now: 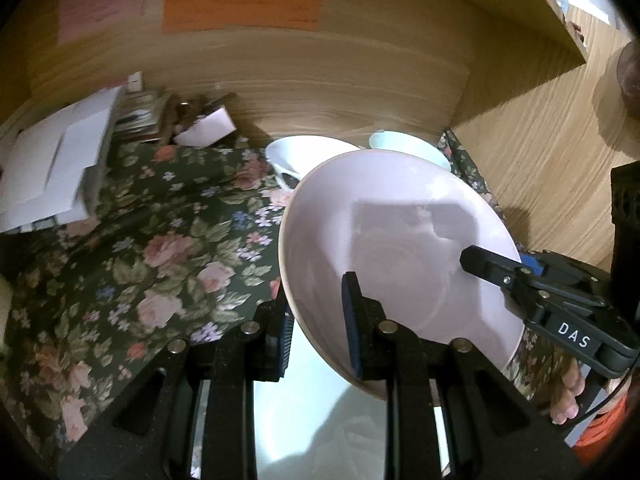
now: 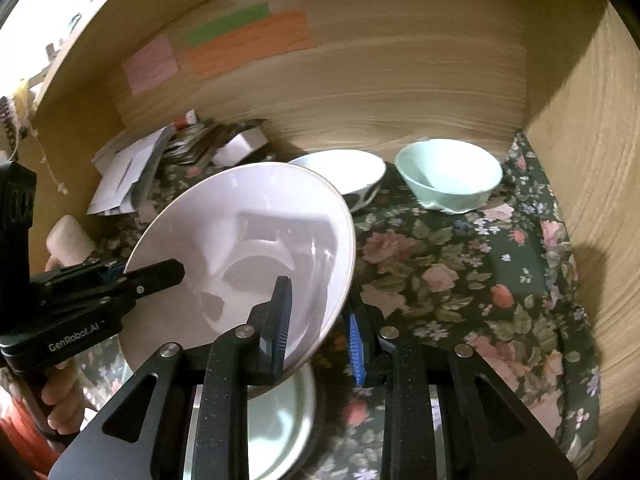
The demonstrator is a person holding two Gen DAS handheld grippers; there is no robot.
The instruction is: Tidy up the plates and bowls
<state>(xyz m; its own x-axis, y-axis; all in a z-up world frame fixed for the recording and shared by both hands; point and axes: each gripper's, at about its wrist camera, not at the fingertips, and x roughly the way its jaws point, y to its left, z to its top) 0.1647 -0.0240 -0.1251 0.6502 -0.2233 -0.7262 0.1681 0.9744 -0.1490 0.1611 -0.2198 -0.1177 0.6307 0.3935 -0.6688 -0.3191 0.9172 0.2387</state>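
Both grippers pinch pale pink bowl [image 2: 240, 264] tilted above a plate [image 2: 280, 420].
Left gripper [image 1: 320, 332] and right gripper [image 2: 320, 332] each clamp opposite rims; level the bowl, lower it evenly, release together.

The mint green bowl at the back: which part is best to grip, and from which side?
Probably its near rim, from the front and above, one finger inside and one outside. The mint green bowl stands upright, mouth open; the wooden wall is close behind and the white bowl stands beside it.
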